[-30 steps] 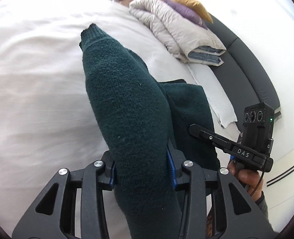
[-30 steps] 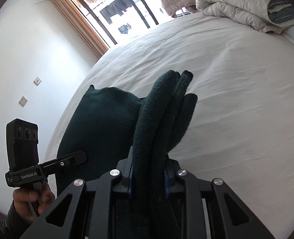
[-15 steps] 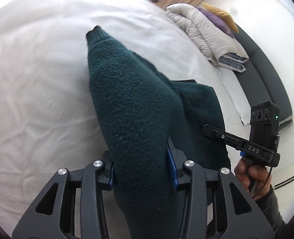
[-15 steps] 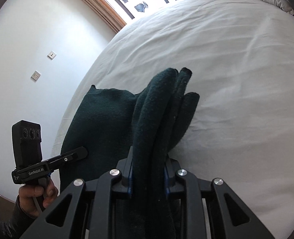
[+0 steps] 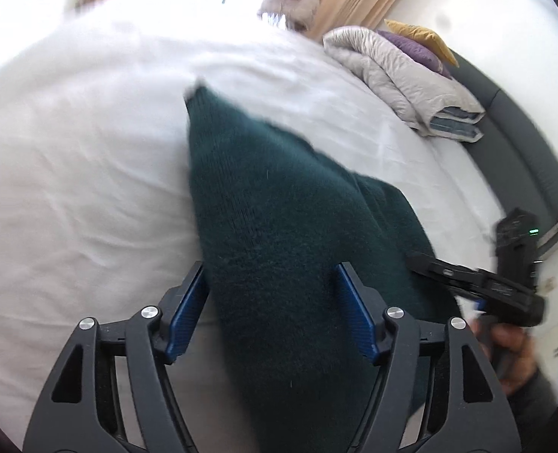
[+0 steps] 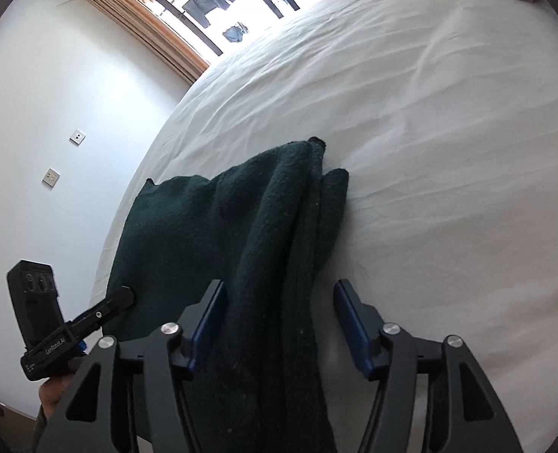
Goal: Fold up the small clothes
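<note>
A dark green knitted sweater [image 5: 279,226] lies on the white bed [image 5: 71,188]. In the left wrist view my left gripper [image 5: 271,290] is open, its blue pads spread on either side of a bunched fold of the sweater. In the right wrist view my right gripper [image 6: 279,302] is open too, with a ridge of the sweater [image 6: 271,234] running between its pads. The right gripper shows at the right of the left wrist view [image 5: 479,279], and the left gripper shows at the lower left of the right wrist view [image 6: 90,321]. The sweater's flat part [image 6: 173,234] lies between them.
A folded grey duvet [image 5: 403,75] with purple and yellow cushions sits at the bed's far right by a dark headboard [image 5: 524,158]. A window with curtains [image 6: 165,30] is beyond the bed. A white wall with sockets [image 6: 52,177] is at the left.
Both grippers have opened and let go of the sweater folds they were shut on. The sweater has settled lower onto the bed. The left view is blurred from motion.
</note>
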A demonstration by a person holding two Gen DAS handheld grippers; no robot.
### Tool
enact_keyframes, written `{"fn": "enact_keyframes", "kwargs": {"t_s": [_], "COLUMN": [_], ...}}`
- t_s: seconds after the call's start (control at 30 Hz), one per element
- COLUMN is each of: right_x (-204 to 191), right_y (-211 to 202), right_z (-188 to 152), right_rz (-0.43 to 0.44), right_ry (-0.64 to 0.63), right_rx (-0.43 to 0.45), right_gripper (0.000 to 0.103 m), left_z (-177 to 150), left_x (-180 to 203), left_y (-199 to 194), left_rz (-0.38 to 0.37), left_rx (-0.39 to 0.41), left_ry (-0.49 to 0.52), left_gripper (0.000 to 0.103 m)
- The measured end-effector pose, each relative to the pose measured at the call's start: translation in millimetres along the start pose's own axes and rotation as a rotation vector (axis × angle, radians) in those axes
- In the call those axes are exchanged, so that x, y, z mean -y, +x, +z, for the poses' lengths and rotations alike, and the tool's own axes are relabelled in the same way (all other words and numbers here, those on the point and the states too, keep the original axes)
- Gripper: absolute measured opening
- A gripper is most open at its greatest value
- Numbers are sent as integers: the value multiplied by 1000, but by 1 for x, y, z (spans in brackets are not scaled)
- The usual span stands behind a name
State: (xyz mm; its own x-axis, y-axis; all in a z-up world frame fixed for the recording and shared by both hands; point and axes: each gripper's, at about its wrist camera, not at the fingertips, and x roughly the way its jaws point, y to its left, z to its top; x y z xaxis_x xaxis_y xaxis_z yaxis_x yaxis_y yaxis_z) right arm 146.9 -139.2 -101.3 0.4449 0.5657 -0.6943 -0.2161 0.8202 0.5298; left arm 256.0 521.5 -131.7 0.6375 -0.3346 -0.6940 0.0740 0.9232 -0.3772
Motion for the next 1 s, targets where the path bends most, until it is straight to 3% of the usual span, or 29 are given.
{"fn": "enact_keyframes", "kwargs": {"t_s": [0.13, 0.17, 0.23, 0.33, 0.47, 0.53, 0.6, 0.7, 0.9, 1.0], "right_x": [-19, -25, -32, -56, -84, -101, -116, -139, -188, -195], "right_y": [-39, -53, -77, -112, -158, -179, -202, -239, -285, -276], "right_z": [-15, -21, -30, -42, -54, -57, -59, -61, -71, -74], "right_rz": [-93, -118, -158, -201, -264, -296, -295, -285, -317, -383], "right_ry": [-98, -120, -144, -175, -227, -272, -316, -374, -527, -546], "right_rx": [97, 140, 217, 361, 541, 619, 694, 774, 815, 717], "right_gripper": [74, 76, 88, 103, 103, 103, 103, 103, 103, 103], "left_z": [-6, -7, -15, -26, -38, -44, -49, -50, -56, -66], "left_x": [25, 34, 54, 87, 113, 124, 130, 137, 146, 143], "left_y": [-53, -66, -99, -142, -185, -202, -218, -236, -259, -251], "left_rz": [173, 208, 300, 422, 548, 586, 546, 544, 464, 474], "left_rx": [199, 246, 365, 539, 649, 667, 657, 638, 509, 437], "left_ry": [128, 160, 232, 319, 344, 333, 340, 320, 216, 174], "left_gripper": [85, 93, 102, 103, 103, 103, 103, 103, 103, 103]}}
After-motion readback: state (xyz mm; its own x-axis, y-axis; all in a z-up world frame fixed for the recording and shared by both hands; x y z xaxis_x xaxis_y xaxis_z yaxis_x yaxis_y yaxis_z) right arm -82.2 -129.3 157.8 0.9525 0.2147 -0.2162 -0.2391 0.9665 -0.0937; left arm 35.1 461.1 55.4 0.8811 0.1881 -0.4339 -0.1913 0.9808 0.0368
